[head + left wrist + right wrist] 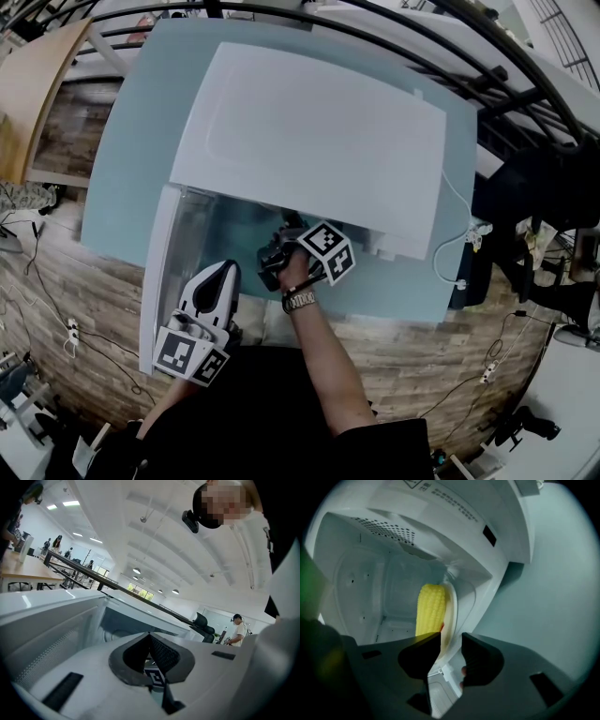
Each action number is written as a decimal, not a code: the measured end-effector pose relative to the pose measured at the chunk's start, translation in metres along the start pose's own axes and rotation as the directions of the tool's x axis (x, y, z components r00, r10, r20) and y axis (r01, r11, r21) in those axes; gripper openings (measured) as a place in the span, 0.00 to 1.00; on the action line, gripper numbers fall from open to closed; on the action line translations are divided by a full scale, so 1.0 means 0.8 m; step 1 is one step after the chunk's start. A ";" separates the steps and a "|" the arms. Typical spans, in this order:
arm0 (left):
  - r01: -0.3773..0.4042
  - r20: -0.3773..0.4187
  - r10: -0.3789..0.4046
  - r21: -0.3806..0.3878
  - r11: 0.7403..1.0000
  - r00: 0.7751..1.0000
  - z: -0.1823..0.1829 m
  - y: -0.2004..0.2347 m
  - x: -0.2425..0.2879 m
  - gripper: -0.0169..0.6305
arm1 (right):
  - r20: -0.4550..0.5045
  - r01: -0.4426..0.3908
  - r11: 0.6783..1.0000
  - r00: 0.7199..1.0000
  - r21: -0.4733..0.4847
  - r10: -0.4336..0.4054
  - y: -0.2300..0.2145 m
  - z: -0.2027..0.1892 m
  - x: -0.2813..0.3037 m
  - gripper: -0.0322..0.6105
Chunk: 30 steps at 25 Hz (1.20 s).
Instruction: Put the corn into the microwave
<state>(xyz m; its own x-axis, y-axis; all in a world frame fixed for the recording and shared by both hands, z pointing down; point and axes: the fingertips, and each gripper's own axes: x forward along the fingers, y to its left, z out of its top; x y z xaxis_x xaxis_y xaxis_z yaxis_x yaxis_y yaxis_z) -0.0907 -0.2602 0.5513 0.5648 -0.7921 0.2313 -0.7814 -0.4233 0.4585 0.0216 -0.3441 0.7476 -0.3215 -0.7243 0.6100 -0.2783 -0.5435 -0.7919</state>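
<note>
The right hand-held gripper [451, 641] grips a plate [449, 613] carrying the corn [430, 609] inside the open microwave [309, 141]. The left hand-held gripper [150, 644], clenched and empty, hangs beside the microwave's door [157, 272].

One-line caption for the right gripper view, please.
Right gripper grips the rim of a white plate carrying corn, at the mouth of the open microwave.
</note>
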 end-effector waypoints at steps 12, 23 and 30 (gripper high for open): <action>-0.004 0.003 0.004 -0.002 1.000 1.000 0.000 -0.002 -0.003 0.03 | 0.058 -0.077 0.994 0.996 0.079 0.072 0.000 0.005 -0.012 0.10; 0.008 -0.006 -0.008 0.012 1.000 1.000 -0.005 -0.010 0.001 0.03 | 0.053 -0.129 0.989 0.991 0.076 0.125 0.009 0.014 0.006 0.10; 0.015 -0.005 -0.015 0.022 1.000 1.000 -0.004 -0.012 0.001 0.03 | 0.064 -0.158 0.987 0.986 0.033 0.155 0.013 0.012 -0.006 0.10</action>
<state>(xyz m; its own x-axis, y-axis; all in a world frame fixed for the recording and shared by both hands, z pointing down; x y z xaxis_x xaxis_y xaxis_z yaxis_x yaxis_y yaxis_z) -0.0818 -0.2556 0.5498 0.5778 -0.7834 0.2290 -0.7784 -0.4445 0.4432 0.0293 -0.3500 0.7361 -0.3017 -0.8257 0.4766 -0.1939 -0.4363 -0.8786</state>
